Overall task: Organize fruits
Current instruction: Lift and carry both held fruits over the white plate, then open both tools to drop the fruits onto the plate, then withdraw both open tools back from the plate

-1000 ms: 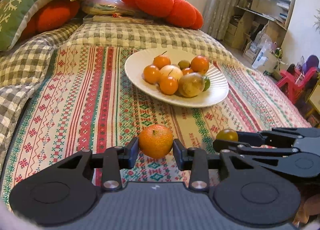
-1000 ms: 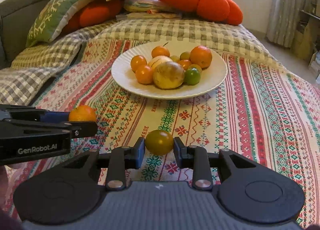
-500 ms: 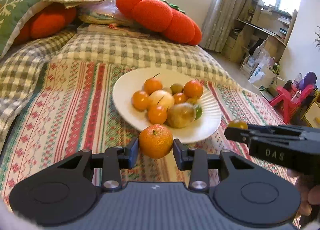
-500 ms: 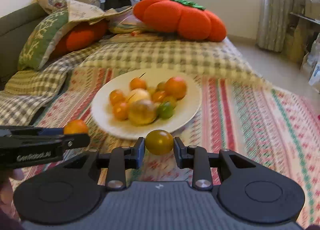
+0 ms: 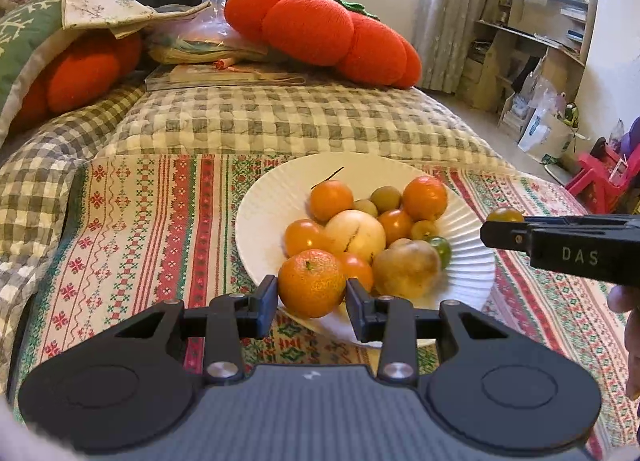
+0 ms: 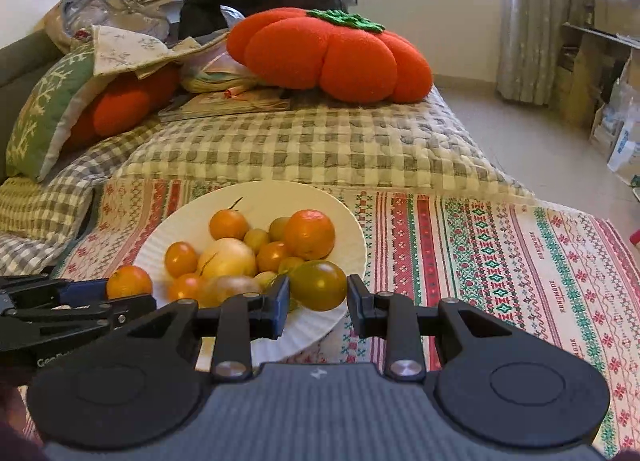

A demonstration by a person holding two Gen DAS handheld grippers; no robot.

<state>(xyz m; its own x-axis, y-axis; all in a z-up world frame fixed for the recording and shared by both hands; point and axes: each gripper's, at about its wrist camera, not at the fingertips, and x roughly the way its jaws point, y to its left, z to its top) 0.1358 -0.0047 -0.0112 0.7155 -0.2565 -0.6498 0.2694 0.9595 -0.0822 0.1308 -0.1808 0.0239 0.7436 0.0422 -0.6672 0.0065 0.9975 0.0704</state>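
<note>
My left gripper [image 5: 312,297] is shut on a small orange tangerine [image 5: 311,283], held above the near rim of the white ribbed plate [image 5: 260,221]. My right gripper [image 6: 318,299] is shut on an olive-green tomato [image 6: 318,285], over the plate's [image 6: 352,229] near right rim. The plate carries several oranges, small tomatoes, a pale yellow fruit [image 5: 356,235] and a brownish fruit [image 5: 408,269]. Each gripper shows in the other's view: the right one [image 5: 504,223] at the plate's right edge, the left one [image 6: 128,293] at the plate's left edge.
The plate rests on a red and green patterned cloth [image 6: 500,261] over a checked quilt [image 5: 280,125]. A big orange pumpkin cushion [image 5: 320,37], a green cushion [image 6: 48,109] and papers lie behind. Shelves and boxes stand at the far right, beyond the bed's edge.
Both grippers have carried their fruits forward from over the cloth to the plate's near rim. The plate now looks closer and larger in both views.
</note>
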